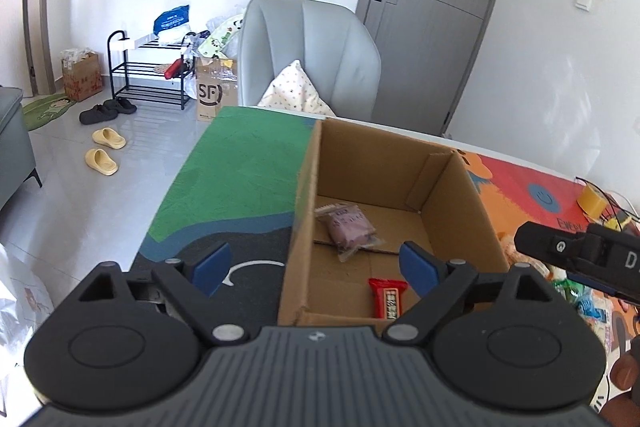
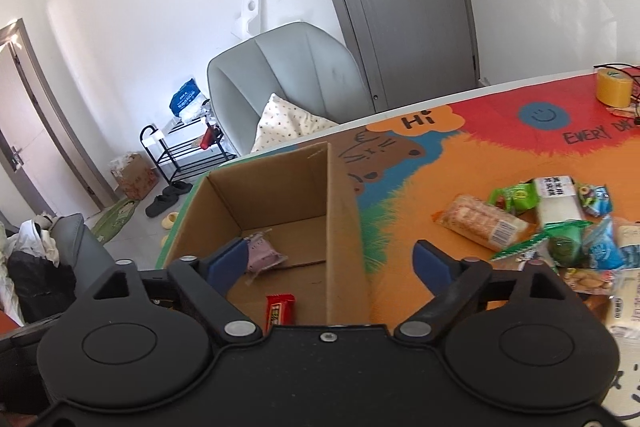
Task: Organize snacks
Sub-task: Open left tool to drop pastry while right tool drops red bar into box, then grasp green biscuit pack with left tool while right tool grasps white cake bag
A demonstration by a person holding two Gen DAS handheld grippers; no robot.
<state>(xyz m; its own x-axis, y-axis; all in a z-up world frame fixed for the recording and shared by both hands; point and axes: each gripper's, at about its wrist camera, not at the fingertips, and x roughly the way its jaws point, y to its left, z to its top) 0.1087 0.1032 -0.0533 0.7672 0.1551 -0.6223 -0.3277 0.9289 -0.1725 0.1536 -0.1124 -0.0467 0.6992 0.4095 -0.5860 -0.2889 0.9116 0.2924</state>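
An open cardboard box [image 1: 456, 187] [image 2: 344, 211] stands on the table. Inside lie a purple snack packet [image 1: 350, 227] [image 2: 262, 255] and a red snack bar [image 1: 387, 297] [image 2: 279, 310]. My left gripper [image 1: 316, 267] is open and empty, above the box's near left wall. My right gripper [image 2: 332, 263] is open and empty, above the box's right wall. The right gripper's body [image 1: 580, 255] shows at the right of the left wrist view. A pile of several snack packets [image 2: 560, 227] lies on the mat right of the box.
A colourful mat [image 2: 460, 155] [image 1: 240, 163] covers the table. A roll of yellow tape [image 2: 612, 87] [image 1: 592, 201] and wires sit at the far right. A grey armchair [image 1: 312, 55] with a cushion stands beyond the table's far edge.
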